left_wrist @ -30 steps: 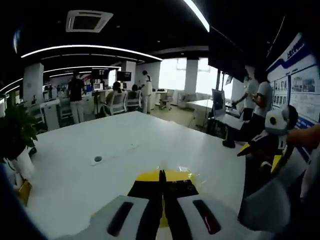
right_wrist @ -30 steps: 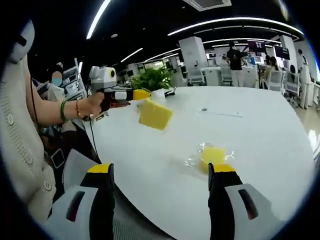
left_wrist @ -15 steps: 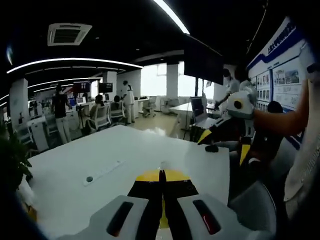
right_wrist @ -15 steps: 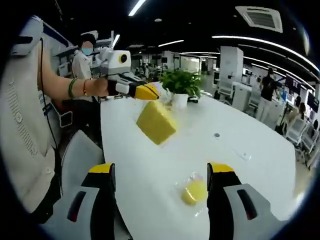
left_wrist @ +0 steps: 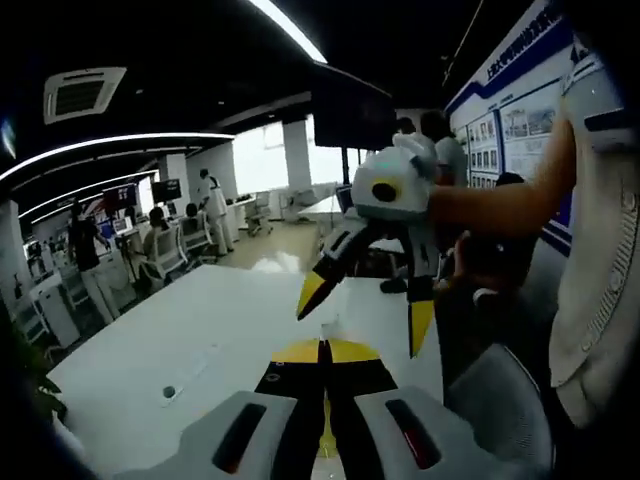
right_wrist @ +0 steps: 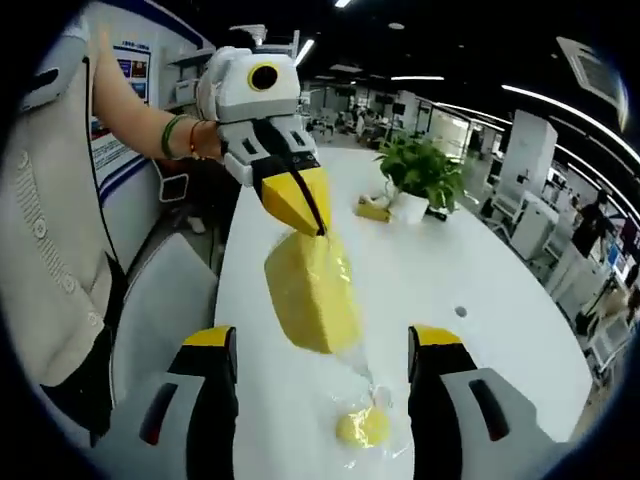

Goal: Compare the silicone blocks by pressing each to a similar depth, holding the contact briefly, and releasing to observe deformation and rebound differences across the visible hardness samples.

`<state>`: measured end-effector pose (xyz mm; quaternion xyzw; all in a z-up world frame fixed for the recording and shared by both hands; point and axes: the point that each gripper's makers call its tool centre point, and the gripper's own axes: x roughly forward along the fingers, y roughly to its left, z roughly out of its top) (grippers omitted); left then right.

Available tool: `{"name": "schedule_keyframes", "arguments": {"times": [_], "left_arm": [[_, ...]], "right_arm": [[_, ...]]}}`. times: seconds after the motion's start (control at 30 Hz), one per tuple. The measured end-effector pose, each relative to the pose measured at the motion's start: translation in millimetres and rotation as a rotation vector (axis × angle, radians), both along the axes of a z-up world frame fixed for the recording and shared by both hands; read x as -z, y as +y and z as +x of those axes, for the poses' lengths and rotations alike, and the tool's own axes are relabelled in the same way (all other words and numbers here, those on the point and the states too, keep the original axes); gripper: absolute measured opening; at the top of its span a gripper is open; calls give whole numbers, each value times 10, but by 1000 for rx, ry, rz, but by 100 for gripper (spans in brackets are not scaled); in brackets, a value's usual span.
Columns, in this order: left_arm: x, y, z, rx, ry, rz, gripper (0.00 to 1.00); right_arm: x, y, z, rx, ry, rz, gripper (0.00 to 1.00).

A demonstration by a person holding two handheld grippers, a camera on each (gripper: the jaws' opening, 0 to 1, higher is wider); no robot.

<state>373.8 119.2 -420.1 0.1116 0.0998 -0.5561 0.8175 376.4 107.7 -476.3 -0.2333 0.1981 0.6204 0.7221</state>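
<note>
My left gripper is held up over the white table by a hand, shut on the clear wrap of a large yellow silicone block that hangs from its tips. In the left gripper view the left gripper shows closed black jaws with the yellow block peeking out behind them. A smaller yellow block lies in wrap on the table below. My right gripper is open, with the hanging block just ahead of its jaws and untouched. From the other side, the right gripper shows with its yellow tips apart.
A potted plant and a small yellow object stand at the table's far end. A small dark button sits on the tabletop. A grey chair is beside the table edge. People stand at office desks in the background.
Both hands have swung round, so both views shifted. The two grippers have come closer together: the hanging block now sits large just ahead of the right jaws. Jaw states are unchanged.
</note>
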Motion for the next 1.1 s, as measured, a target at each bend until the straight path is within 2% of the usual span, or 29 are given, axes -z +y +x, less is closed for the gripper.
{"name": "schedule_keyframes", "arguments": {"times": [0.17,0.3,0.47,0.67,0.77,1.0,1.1], "left_arm": [[-27,-14,4,26,-14,0,0],[-81,-50,-37,76,-33,-14,0],[-111,-74,-51,103,-51,-15,0],[-160,-101,-65,126,-83,-20,0],[-159,-98,-73,134,-90,-14,0],[-161,-90,-106,148,-107,-7,0],[-177,-88,-87,149,-115,-9,0]], "right_arm": [[118,176,13,-68,26,-24,59],[186,296,23,-110,42,-41,56],[226,411,16,-153,61,-39,52],[301,461,-35,-191,95,-64,37],[305,462,-53,-186,114,-68,36],[259,462,-19,-189,48,-59,29],[233,460,-38,-180,41,-61,27]]}}
